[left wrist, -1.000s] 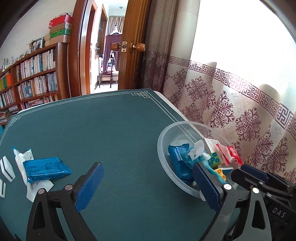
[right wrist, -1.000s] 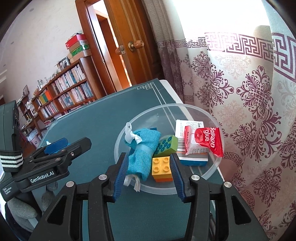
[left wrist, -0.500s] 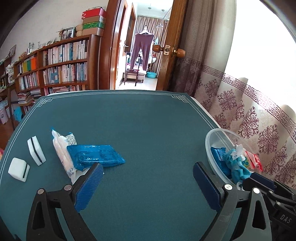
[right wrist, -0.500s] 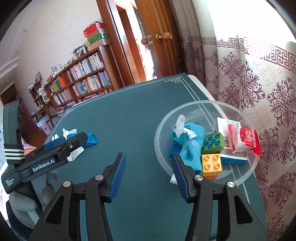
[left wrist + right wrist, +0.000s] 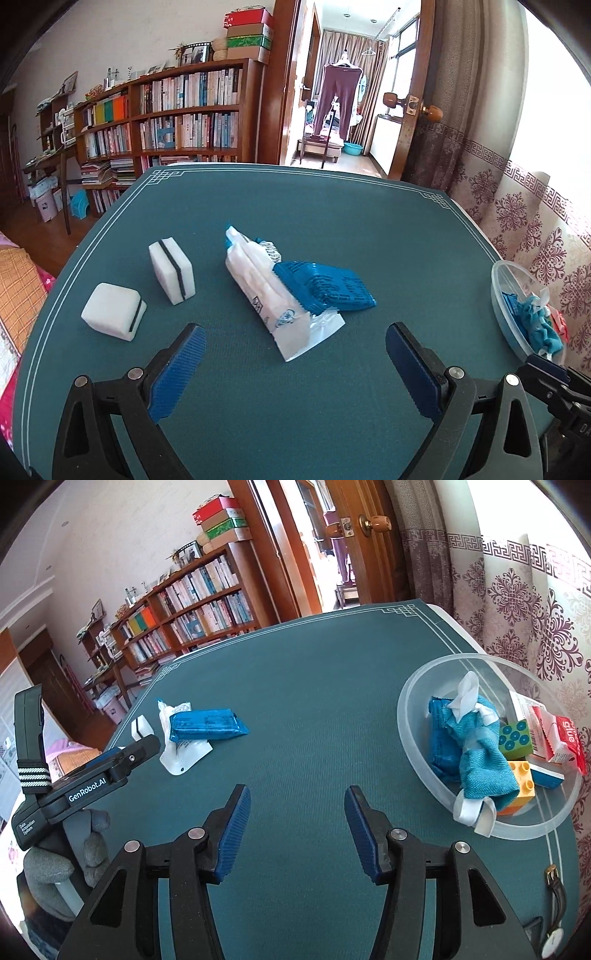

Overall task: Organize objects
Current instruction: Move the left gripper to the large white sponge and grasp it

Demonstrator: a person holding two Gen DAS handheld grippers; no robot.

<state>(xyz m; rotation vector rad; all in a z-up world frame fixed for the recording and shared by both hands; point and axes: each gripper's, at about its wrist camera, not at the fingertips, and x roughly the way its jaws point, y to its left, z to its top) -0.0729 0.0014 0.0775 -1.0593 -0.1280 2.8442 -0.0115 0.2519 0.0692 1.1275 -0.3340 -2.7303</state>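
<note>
On the green table [image 5: 332,206] lie a blue packet [image 5: 325,286] across a white plastic packet [image 5: 269,295], and two white sponges with a black stripe [image 5: 171,269] [image 5: 112,312]. My left gripper [image 5: 293,363] is open and empty, just short of the packets. A clear bowl [image 5: 421,753] at the table's right holds a blue cloth [image 5: 480,753], toy bricks [image 5: 521,775], a blue packet and a red glue pack [image 5: 565,738]. My right gripper [image 5: 297,823] is open and empty, left of the bowl. The blue packet also shows in the right wrist view [image 5: 207,723].
A wristwatch [image 5: 554,904] lies near the table's right front corner. A patterned curtain [image 5: 535,609] hangs close behind the bowl. Bookshelves [image 5: 166,118] and an open door [image 5: 340,92] stand beyond the far edge. The left gripper's body [image 5: 85,779] is at the left.
Both grippers have swung left, away from the bowl. The left one now faces the packets and sponges. Both stay open and empty.
</note>
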